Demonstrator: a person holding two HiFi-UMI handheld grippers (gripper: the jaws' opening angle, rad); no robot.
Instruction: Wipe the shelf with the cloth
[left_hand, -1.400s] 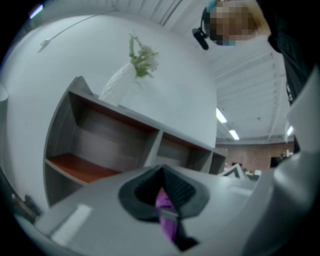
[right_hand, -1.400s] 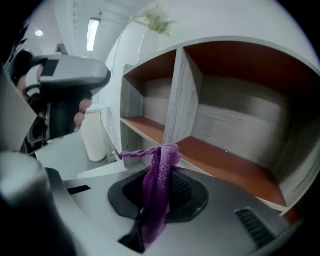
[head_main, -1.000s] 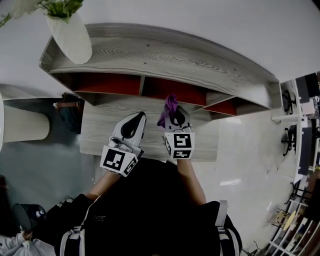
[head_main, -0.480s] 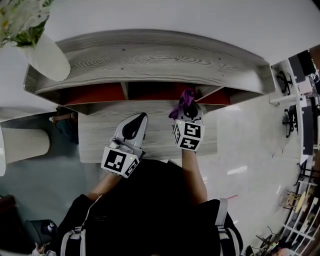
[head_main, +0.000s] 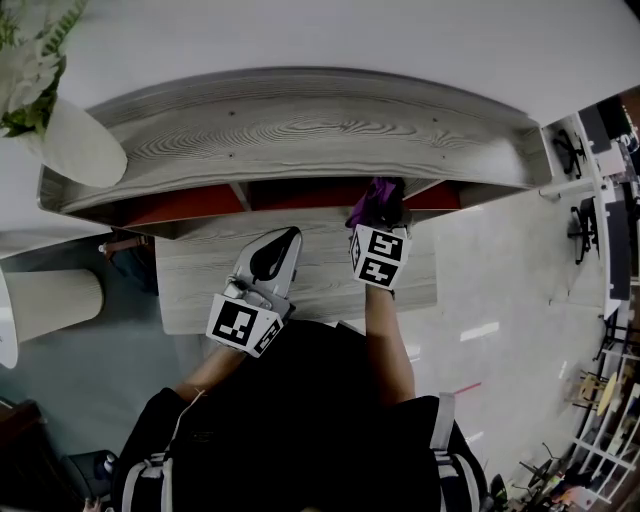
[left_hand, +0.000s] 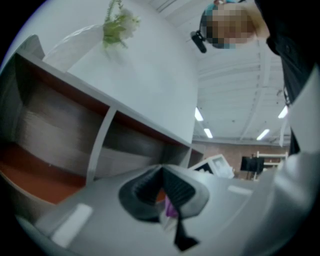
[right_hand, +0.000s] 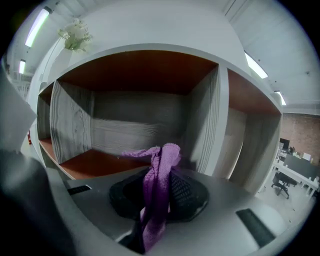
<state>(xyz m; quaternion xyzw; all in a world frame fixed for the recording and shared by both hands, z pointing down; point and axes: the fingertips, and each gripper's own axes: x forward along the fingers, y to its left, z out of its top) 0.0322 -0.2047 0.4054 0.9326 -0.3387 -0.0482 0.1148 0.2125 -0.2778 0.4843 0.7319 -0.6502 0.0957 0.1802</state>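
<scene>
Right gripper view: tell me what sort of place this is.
Probably an office or lab room: a grey wood-grain shelf unit with red-brown compartments, long ceiling strip lights, and a black office chair by white desks beyond.

A vase (head_main: 85, 150) is set on the left end of the shelf (head_main: 320, 125) top, with three compartments ranged beneath. The cloth (head_main: 366, 207), pinched in the right tongs (head_main: 388, 203), is held at the middle compartment's mouth, near its right divider. The left tongs (head_main: 290, 236) are held over the lower board (head_main: 320, 280), left of it and nearer the person.
</scene>
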